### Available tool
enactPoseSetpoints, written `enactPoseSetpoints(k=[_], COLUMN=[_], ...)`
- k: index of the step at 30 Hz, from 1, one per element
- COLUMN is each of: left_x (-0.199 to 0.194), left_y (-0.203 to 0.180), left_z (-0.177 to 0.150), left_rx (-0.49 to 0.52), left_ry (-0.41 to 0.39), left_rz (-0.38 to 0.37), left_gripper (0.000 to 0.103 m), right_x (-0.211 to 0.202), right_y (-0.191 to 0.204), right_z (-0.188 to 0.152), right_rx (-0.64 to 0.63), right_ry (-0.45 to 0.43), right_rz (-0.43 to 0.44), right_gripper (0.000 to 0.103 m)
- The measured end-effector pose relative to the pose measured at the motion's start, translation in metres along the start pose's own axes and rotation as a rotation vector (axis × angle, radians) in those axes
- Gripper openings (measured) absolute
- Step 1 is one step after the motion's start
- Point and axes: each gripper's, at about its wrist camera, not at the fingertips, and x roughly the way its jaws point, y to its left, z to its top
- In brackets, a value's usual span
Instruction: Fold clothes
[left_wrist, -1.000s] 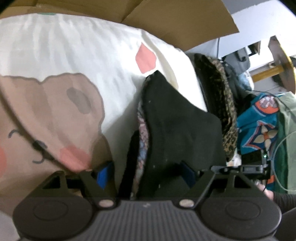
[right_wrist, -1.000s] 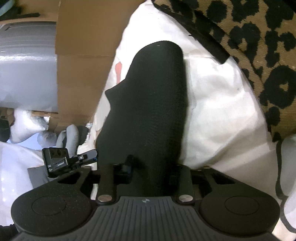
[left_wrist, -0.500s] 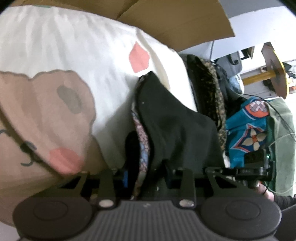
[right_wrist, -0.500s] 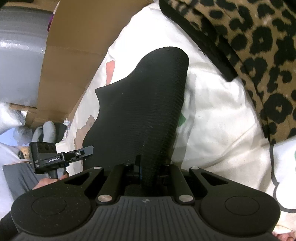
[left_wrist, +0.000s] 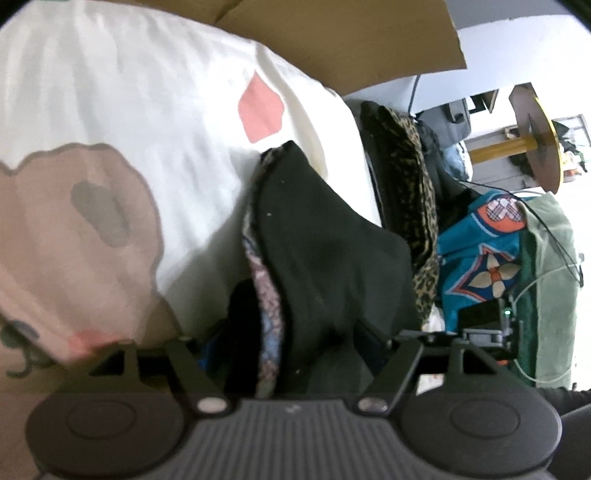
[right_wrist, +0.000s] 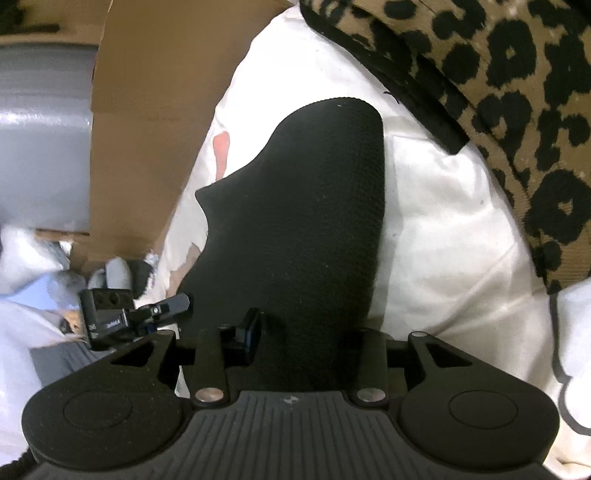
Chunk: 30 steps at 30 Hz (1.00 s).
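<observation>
A folded black garment with a patterned lining lies on a white cartoon-print blanket. Its near end sits between the fingers of my left gripper, whose jaws are opening; the pads stand off the cloth. In the right wrist view the same black knit garment runs up from my right gripper. Those jaws are opening too, with the cloth loose between them. Each gripper shows in the other's view: the right gripper beside the garment, the left gripper at its left edge.
A leopard-print garment lies along the blanket's right side. Cardboard stands behind the blanket. A teal patterned cloth and a green cloth are piled to the right, with cables over them. A yellow spool stand is further back.
Half a second ago both grippers were pinched on the black garment's near end; now both have spread their jaws. The garment has stayed where it was on the blanket.
</observation>
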Motion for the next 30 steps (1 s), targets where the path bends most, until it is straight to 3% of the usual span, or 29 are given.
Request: enactPoseSetpoints(k=[4,8,11,17,30], left_x=[0.008,0.011,0.010,0.002,-0.050], left_y=[-0.005,-0.009,-0.019,-0.039,-0.091], left_z=[0.004,0.002,-0.001,-0.008,-0.033], left_rx=[0.009,0.018,0.030,0.067,0.093], left_ry=[0.029,0.028,0.020,-0.016,-0.163], left_rz=[0.008,0.057,0.103,0.168,0.203], left_gripper=[0.064,0.043,0.038,0.033,0.031], right_x=[0.006,0.010,0.013,0.010,-0.007], right_y=[-0.008,-0.011,-0.008,0.017,0.065], right_z=[0.001,0.000,-0.002,-0.004,-0.004], right_rx=[0.051,0.091,0.094,0.008,-0.165], right_ry=[-0.020,-0.040,-0.044,-0.035,-0.043], right_rz=[0.026,0.024,-0.039,-0.136,-0.089], right_gripper=[0.038,0.036,0.014,0.008,0.008])
